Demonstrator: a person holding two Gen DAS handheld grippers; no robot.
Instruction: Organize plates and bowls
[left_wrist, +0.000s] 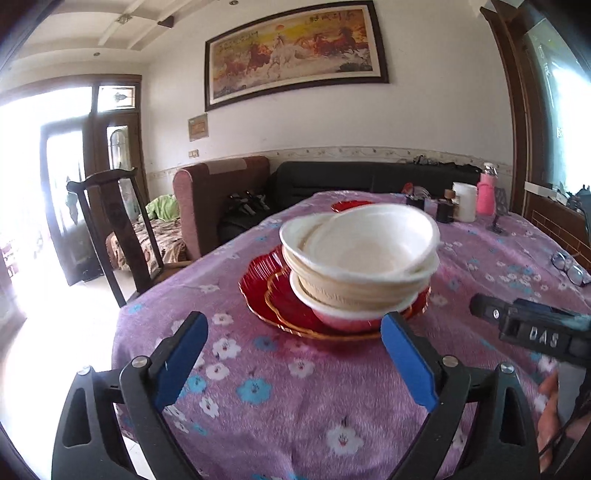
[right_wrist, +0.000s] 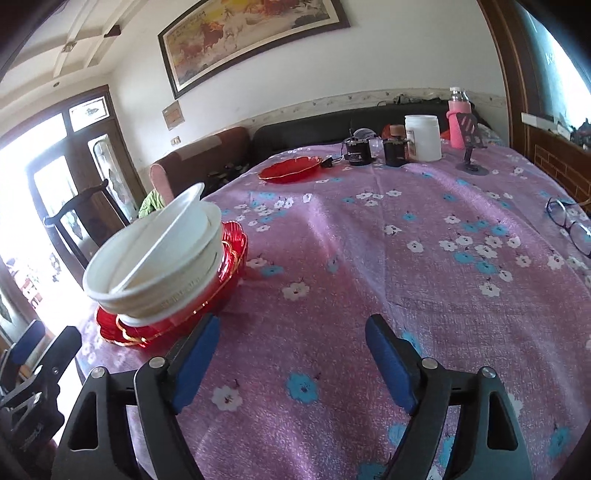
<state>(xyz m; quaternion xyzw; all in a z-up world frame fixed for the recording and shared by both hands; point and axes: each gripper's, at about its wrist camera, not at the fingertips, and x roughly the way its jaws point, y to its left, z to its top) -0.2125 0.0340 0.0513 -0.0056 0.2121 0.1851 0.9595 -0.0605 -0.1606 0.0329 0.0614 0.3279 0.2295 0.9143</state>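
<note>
A stack of white bowls (left_wrist: 360, 254) sits on a pink bowl (left_wrist: 343, 319) on stacked red plates (left_wrist: 266, 291) on the purple flowered tablecloth. The top bowl lies tilted in the stack. My left gripper (left_wrist: 295, 332) is open and empty, just in front of the stack. My right gripper (right_wrist: 291, 336) is open and empty over bare cloth, with the bowl stack (right_wrist: 155, 258) and red plates (right_wrist: 229, 266) to its left. A single red plate (right_wrist: 290, 168) lies at the table's far side, also in the left wrist view (left_wrist: 349, 205).
At the far edge stand a white jar (right_wrist: 423, 136), a pink bottle (right_wrist: 458, 118), dark cups (right_wrist: 395, 151) and a phone stand (right_wrist: 469, 147). Glasses (right_wrist: 569, 225) lie at the right. A wooden chair (left_wrist: 110, 229) and sofas stand beyond the table's left edge.
</note>
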